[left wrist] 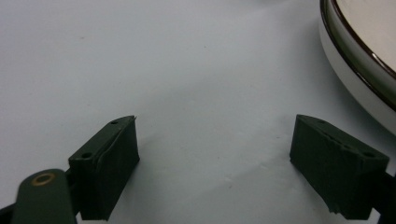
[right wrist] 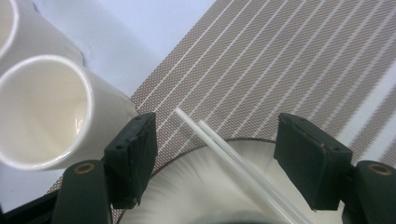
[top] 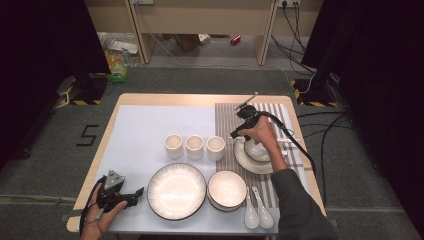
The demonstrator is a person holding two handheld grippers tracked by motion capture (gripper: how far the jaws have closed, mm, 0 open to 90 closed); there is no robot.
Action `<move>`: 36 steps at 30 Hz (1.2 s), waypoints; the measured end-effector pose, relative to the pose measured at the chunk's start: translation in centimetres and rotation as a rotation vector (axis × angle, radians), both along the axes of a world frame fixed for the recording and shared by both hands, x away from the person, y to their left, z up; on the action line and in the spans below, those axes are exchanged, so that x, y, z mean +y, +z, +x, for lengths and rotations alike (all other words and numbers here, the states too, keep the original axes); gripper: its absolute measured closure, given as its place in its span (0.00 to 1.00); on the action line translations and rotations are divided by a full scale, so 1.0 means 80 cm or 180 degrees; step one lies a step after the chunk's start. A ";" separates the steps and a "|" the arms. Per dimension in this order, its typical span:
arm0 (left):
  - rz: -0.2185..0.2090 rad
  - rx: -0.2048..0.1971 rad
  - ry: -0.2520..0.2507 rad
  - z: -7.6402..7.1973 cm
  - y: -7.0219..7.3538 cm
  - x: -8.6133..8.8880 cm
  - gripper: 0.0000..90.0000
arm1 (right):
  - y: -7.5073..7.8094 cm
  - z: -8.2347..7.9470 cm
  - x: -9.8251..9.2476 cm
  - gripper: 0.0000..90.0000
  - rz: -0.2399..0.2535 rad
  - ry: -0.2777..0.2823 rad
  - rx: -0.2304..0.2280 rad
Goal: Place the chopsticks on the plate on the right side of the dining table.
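While the right hand-held gripper (top: pixel 235 134) hangs with its jaws wide open and holding nothing, two thin white chopsticks (right wrist: pixel 224 145) lie between its jaws, across a round ribbed plate (top: pixel 242 159) on the right side. They are smooth, straight sticks, and their tips point toward the far left. Under the plate is a woven brown mat (right wrist: pixel 280 60) with pale stripes. Three smooth white cups (top: pixel 194 146) stand just left. The wooden counter (top: pixel 95 172) sits on grey carpet. Near left, the left hand-held gripper (top: pixel 137 196) rests open and empty.
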State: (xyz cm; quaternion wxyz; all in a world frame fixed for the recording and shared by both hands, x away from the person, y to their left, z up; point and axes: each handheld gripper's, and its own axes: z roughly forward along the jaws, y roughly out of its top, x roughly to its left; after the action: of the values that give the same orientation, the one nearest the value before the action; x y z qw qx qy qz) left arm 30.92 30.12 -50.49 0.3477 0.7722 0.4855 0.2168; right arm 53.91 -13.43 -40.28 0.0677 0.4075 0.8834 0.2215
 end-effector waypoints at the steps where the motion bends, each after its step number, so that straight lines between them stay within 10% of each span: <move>1: 0.0000 0.0000 0.0000 0.000 0.000 0.000 0.16 | 0.005 -0.001 -0.005 0.34 0.0026 -0.0041 -0.0005; 16: 0.0002 -0.0017 0.0012 0.000 0.000 0.000 0.16 | 0.043 -0.020 -0.111 0.34 0.0163 -0.0824 -0.0107; 36: 0.0002 0.0000 0.0002 0.000 0.000 0.000 0.16 | 0.015 -0.035 -0.215 0.31 0.0096 -0.1465 0.0132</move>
State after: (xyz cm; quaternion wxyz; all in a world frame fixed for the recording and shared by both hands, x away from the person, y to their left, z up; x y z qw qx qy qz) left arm 30.92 30.12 -50.49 0.3475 0.7722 0.4856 0.2170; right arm 51.09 -30.64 -39.05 0.0921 0.6036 0.7649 0.2051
